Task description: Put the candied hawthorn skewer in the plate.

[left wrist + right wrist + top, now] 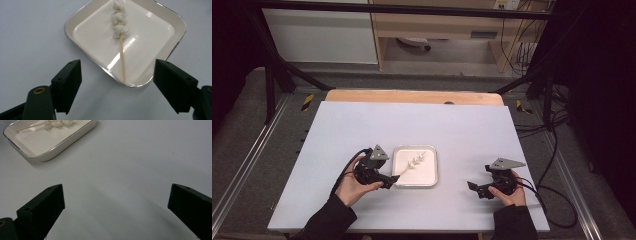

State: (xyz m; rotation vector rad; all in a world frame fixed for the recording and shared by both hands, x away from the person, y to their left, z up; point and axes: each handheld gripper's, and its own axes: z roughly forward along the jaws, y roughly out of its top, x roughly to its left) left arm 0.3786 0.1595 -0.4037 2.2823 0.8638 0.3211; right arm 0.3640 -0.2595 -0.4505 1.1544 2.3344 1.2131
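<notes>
The skewer [121, 50] is lying released in the tray [160, 15] on the bench [472, 135], both tools, left [117, 82] and right [116, 205], are being held spread and empty, so withdrawal is judged next.

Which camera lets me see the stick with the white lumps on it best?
The left gripper view: the skewer lies close and sharp in the white tray, three lumps and the bare stick showing. In the high view it is small, lying slantwise. The right gripper view catches part of it at the top edge.
</notes>
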